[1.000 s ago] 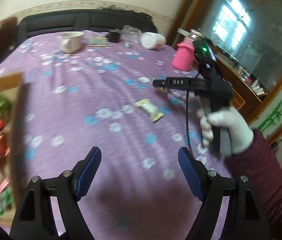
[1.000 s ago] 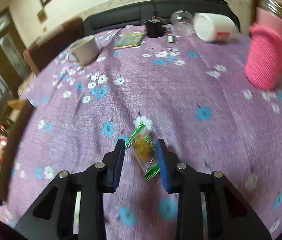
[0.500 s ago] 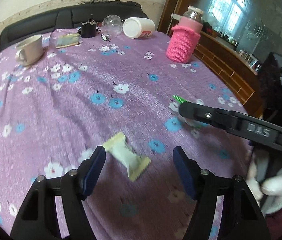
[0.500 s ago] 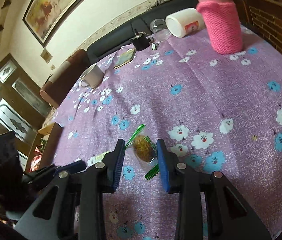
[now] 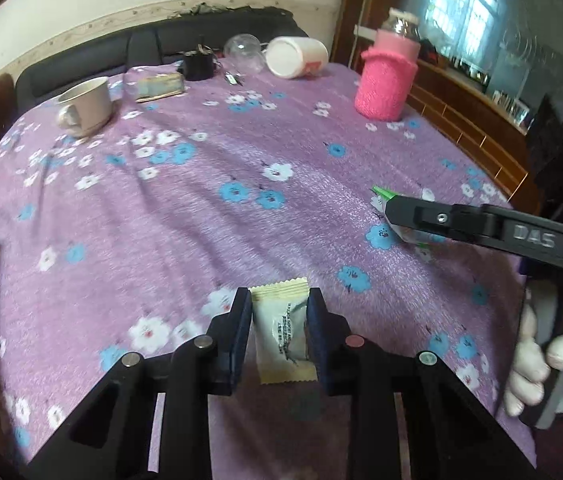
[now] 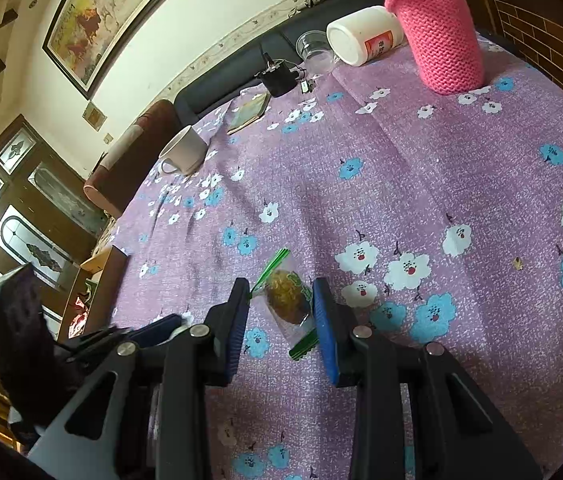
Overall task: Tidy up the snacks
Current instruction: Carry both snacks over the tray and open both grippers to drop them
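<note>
- A tabletop (image 5: 201, 216) under a purple cloth printed with blue and white flowers is seen, backed by a dark sofa (image 5: 93, 52) and a pale wall; a framed painting (image 6: 97, 20) hangs at eleven o'clock in the right wrist view.
- Along the far edge, household things are kept apart from the snacks: a white mug (image 5: 85, 106) at ten o'clock, a white jar (image 5: 295, 62) lying on its side at twelve o'clock, and a bottle in a pink knitted sleeve (image 5: 387, 80) at one o'clock in the left wrist view.
- The left gripper (image 5: 279, 332) is set over a cream snack packet (image 5: 283, 336) at six o'clock. Its fingers (image 5: 237, 336) are closing, with the packet between them and the pads at its long edges, which appear to be touched already.
- The packet lies flat on the cloth, so it is taken by its narrow sides, presumably because these give the firmest hold on a thin wrapper.
- The right gripper (image 6: 281, 316) is nearly closed on a clear green-edged snack bag (image 6: 285, 300) with a yellow-brown piece inside; the fingers (image 6: 325, 328) press its sides.
- That bag is at three o'clock in the left wrist view, under the other tool's black arm.
- A white-gloved hand (image 5: 537, 368) is seen around the right tool's handle at four o'clock.
- Both snacks appear to be picked at once, so that one trip should serve for sorting.
</note>
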Available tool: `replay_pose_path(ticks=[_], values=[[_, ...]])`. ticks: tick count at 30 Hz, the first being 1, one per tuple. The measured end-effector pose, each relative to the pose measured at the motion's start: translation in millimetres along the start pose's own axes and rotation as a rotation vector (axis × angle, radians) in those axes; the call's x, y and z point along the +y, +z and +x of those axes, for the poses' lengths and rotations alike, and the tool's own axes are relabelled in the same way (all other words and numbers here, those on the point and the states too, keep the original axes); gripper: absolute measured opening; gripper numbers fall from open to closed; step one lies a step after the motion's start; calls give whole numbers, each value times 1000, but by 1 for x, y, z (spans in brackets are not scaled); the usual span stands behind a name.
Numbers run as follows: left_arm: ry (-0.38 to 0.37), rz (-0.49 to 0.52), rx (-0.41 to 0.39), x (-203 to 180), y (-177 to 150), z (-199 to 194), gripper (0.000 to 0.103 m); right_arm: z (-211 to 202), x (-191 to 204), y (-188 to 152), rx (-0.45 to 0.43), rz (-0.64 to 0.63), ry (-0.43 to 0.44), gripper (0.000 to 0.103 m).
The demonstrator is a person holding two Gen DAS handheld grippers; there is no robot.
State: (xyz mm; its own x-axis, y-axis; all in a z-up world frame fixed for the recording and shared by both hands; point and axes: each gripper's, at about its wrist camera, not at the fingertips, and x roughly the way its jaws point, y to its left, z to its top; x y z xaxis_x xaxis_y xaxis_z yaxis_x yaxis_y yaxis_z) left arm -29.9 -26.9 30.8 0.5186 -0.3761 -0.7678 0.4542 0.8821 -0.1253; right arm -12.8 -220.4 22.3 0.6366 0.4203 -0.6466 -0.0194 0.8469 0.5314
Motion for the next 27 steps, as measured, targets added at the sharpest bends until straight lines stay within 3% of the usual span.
replay_pose_path(ticks=[9, 14, 21, 27], values=[[-56, -132, -94, 44, -29, -66, 28, 4, 9, -9, 1, -9, 15, 34], [-32, -226, -170, 89, -48, -114, 27, -4, 31, -16, 7, -28, 61, 34], [92, -355, -261, 162, -83, -168, 27, 6, 112, -30, 79, -116, 177, 34], [187, -458, -278, 214, -113, -187, 27, 29, 197, -46, 145, -249, 243, 34]])
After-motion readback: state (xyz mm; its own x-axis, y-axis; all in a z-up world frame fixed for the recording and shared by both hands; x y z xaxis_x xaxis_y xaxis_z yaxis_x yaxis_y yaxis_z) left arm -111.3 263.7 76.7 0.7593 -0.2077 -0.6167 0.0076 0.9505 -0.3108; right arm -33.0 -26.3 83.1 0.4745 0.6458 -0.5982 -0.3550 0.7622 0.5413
